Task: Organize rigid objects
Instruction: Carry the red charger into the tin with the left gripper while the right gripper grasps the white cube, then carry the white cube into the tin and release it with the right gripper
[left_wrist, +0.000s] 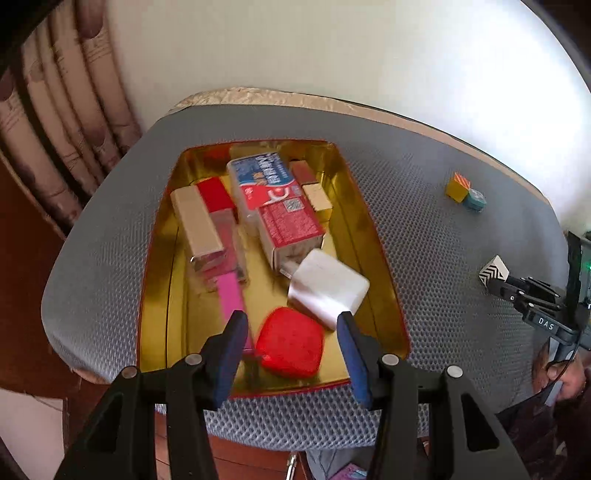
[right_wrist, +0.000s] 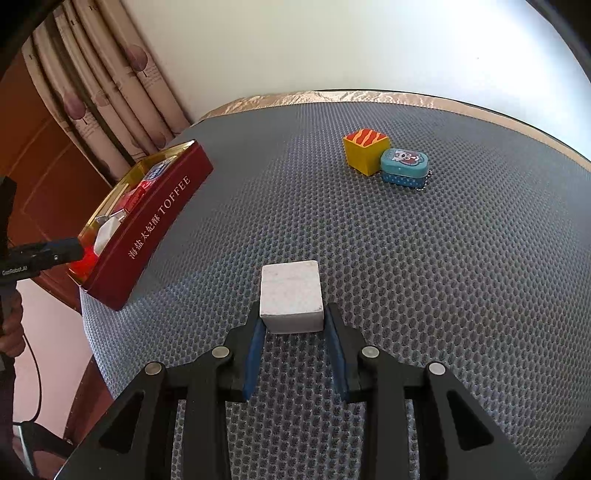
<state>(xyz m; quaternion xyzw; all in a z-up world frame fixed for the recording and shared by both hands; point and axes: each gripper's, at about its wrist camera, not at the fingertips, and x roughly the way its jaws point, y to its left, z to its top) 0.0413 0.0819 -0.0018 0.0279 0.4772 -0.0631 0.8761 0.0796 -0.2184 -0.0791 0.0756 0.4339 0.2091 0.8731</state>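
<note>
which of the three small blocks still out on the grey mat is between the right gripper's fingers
The plain white cube, between the right gripper fingers; the yellow block and blue tin sit together farther away.

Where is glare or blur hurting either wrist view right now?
Left wrist view: the wall at upper right is blown out white, the gold tin interior mirrors its contents, and the pink stick looks smeared. Right wrist view: sharp on the white cube; the wall is overexposed, and fisheye bends the mat edge.

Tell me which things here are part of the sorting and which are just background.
Job: toffee tin, white block between the right gripper fingers, yellow cube, blue tin, left gripper over the tin.
Background: curtain, mesh pad.
</note>
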